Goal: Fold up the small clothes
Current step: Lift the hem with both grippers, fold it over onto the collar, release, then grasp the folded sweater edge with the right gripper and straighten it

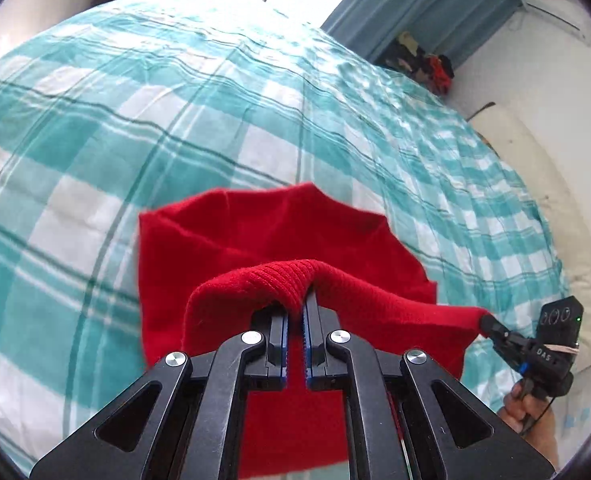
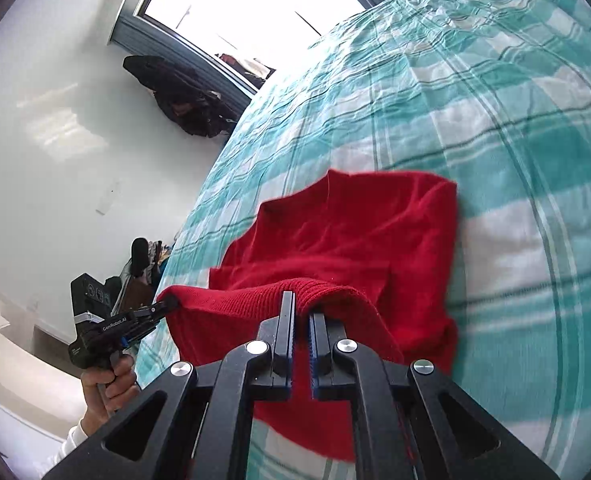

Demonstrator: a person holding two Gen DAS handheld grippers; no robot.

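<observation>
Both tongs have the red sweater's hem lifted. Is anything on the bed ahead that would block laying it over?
Nothing visible does. The left tongs and right tongs pinch the red sweater by its ribbed hem, and the checked bedspread beyond it lies bare, only wrinkled.

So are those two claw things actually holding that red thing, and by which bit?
Yes. Both the left gripper and the right gripper have their fingers shut on the ribbed edge of the red knit garment, one pinch toward each end, over the checked bedspread.
</observation>
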